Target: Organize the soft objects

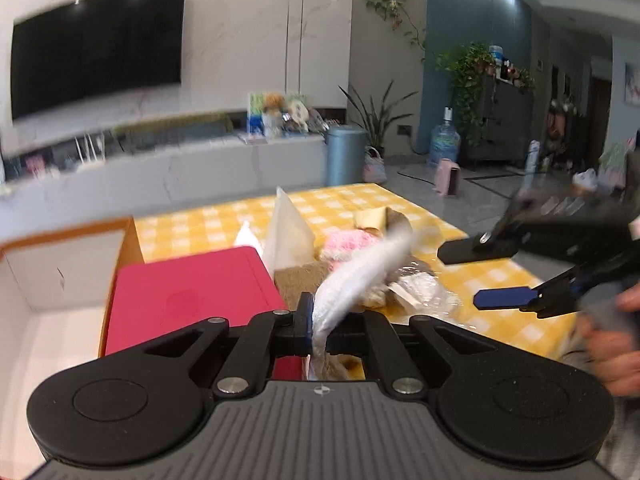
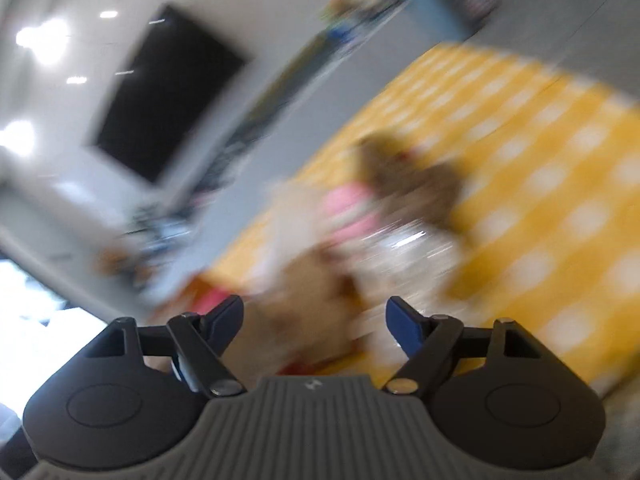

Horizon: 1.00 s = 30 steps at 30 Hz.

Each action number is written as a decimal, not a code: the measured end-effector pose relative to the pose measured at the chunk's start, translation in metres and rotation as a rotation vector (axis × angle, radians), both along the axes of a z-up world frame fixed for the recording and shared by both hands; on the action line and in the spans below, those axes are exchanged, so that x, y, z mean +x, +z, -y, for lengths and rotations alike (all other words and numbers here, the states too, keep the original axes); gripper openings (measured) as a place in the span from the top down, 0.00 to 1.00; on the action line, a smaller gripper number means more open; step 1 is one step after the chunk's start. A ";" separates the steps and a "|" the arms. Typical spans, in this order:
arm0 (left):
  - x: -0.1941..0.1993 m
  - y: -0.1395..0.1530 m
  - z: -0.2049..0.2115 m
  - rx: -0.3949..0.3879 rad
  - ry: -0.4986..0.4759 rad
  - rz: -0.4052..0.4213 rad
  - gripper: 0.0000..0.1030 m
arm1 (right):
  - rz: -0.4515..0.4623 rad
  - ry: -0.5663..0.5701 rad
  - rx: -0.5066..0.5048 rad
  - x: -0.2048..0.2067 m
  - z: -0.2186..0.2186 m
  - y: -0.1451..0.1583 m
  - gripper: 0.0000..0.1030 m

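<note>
Much bare yellow tablecloth (image 1: 472, 264) rightward

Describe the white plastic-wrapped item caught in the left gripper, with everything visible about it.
The white plastic-wrapped item is a long, soft, crinkly bundle in thin clear or whitish film, blurred by motion. Its near end is pinched between the closed jaws of the left gripper; the rest slants up and to the right over the pile of soft things on the yellow checked tablecloth. Whether its far end touches that pile cannot be told. Its contents are not readable.

Box (image 1: 60, 272) at table's (image 1: 500, 280) left, soft pile (image 1: 352, 244) mid-table, lidded case (image 1: 192, 292) between them.
</note>
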<state>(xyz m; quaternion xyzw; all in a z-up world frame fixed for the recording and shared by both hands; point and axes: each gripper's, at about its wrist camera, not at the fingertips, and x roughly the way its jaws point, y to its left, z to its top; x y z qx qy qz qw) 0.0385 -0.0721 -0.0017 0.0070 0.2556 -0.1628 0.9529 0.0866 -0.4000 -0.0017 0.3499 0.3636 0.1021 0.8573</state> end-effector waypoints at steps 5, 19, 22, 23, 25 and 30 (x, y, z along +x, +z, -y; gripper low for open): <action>0.004 0.013 -0.034 -0.184 0.000 -0.033 0.94 | -0.115 -0.074 -0.180 0.018 -0.012 -0.011 0.06; -0.001 0.028 -0.050 -0.211 -0.004 0.010 0.94 | -0.233 0.016 -0.448 0.044 -0.045 -0.036 0.34; 0.000 0.029 -0.056 -0.230 0.014 -0.008 0.94 | -0.205 0.036 -0.473 0.038 -0.052 -0.031 0.39; 0.001 0.029 -0.057 -0.228 0.021 -0.015 0.94 | -0.193 0.045 -0.469 0.036 -0.052 -0.028 0.42; -0.001 0.031 -0.060 -0.212 0.045 -0.024 0.94 | -0.170 0.052 -0.464 0.028 -0.052 -0.021 0.43; -0.001 0.036 -0.072 -0.194 0.122 -0.078 0.94 | -0.088 0.056 -0.443 0.005 -0.049 0.000 0.45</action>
